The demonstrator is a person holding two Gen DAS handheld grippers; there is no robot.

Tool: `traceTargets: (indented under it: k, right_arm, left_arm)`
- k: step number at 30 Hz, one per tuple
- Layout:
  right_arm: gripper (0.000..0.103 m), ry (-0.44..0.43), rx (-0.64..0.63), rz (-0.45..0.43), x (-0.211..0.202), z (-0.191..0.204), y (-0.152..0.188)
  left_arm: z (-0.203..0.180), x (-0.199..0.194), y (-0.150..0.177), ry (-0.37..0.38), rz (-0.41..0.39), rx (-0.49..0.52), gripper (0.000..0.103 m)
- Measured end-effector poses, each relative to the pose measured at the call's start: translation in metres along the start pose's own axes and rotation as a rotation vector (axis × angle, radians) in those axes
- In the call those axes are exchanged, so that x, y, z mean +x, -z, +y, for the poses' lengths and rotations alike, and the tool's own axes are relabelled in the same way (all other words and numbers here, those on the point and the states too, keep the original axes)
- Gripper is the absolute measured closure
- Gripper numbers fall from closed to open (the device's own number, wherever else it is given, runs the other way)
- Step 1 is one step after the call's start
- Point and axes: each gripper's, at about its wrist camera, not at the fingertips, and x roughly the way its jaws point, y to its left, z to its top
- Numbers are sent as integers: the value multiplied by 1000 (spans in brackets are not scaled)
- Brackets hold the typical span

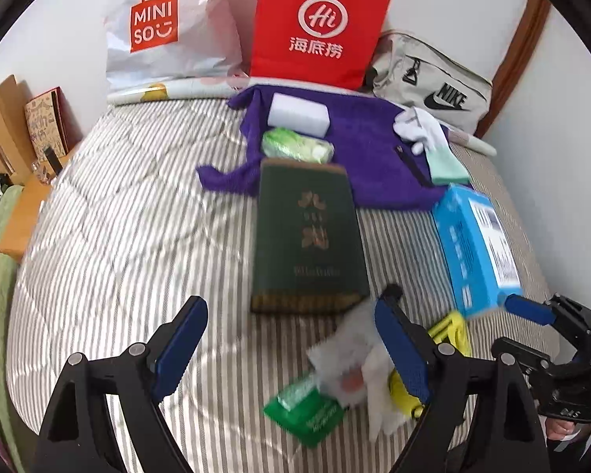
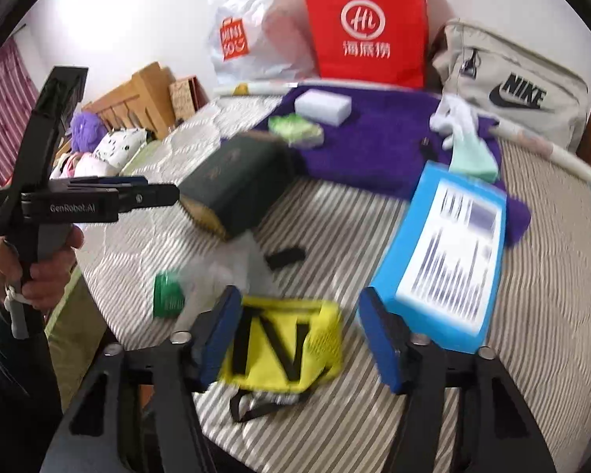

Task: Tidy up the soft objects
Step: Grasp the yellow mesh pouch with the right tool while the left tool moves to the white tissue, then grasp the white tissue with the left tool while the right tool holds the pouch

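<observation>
A purple towel (image 1: 358,146) (image 2: 374,138) lies at the far side of the striped bed, with a white sponge block (image 1: 298,117) (image 2: 324,105), a green packet (image 1: 295,148) (image 2: 295,129) and white and mint socks (image 1: 433,142) (image 2: 465,134) on it. My left gripper (image 1: 291,351) is open above white tissues (image 1: 350,370) and a green pack (image 1: 307,410). My right gripper (image 2: 299,331) is open over a yellow mesh pouch (image 2: 287,343), which also shows in the left wrist view (image 1: 453,331).
A dark green box (image 1: 307,240) (image 2: 232,181) and a blue box (image 1: 476,248) (image 2: 449,252) lie mid-bed. A red paper bag (image 1: 319,23), a white Miniso bag (image 1: 157,27) and a grey Nike bag (image 1: 433,79) stand along the wall. A wooden headboard (image 2: 138,94) is at the left.
</observation>
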Motion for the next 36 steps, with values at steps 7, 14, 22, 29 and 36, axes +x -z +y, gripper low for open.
traceTargets:
  k: [7, 14, 22, 29, 36]
  right_arm:
    - [55, 34, 18, 10, 7, -2, 27]
    - [60, 44, 38, 45, 41, -13, 33]
    - [76, 57, 53, -1, 42, -20, 39]
    - [79, 83, 114, -40, 7, -32, 60]
    - [79, 153, 171, -9, 1, -54, 85]
  left_arm:
    - [-2, 1, 31, 11, 30, 5, 17]
    - [-6, -1, 56, 45, 30, 6, 17]
    - [-21, 6, 62, 59, 8, 76, 17]
    - [-46, 23, 54, 101, -2, 154, 18]
    - [-76, 40, 56, 42, -11, 282, 30]
